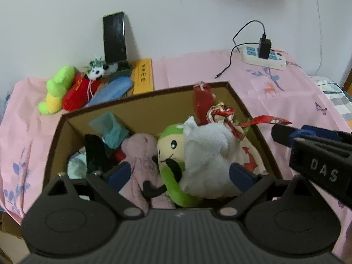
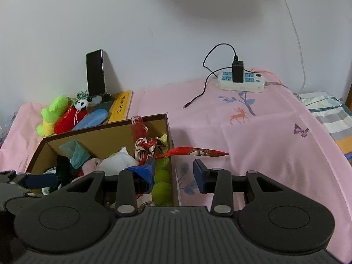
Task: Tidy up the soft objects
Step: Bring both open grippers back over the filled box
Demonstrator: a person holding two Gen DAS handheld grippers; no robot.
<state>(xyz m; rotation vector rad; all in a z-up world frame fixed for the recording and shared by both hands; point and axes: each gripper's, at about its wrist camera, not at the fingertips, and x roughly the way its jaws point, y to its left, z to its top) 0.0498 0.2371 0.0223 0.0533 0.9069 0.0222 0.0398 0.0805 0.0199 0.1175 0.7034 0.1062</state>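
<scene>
Box (image 1: pixel 253 107): mostly filled — white plush (image 1: pixel 206 154), green plush (image 1: pixel 171 154), pink cloth, scarf (image 2: pixel 154 148) draped over its right rim. Behind the box, unsorted: caterpillar (image 1: pixel 57 88), red plush (image 1: pixel 77 94), panda (image 1: pixel 95 71). Left gripper (image 1: pixel 179 172) apart above the contents, empty; right gripper (image 2: pixel 173 171) apart astride the right wall, empty.

The cardboard box (image 2: pixel 103 136) is packed nearly to its rim with soft toys, and a red patterned scarf (image 2: pixel 193 151) sticks out over its wall toward 3 o'clock. From 1 to 4 o'clock of the box the pink bed sheet (image 2: pixel 264 145) lies bare and open. Toward 1 o'clock a power strip (image 2: pixel 241 81) and its loose black cable (image 2: pixel 198 98) block the far edge; at 10 o'clock a toy pile (image 2: pixel 66 116) and a propped phone (image 2: pixel 95 72) crowd the wall
</scene>
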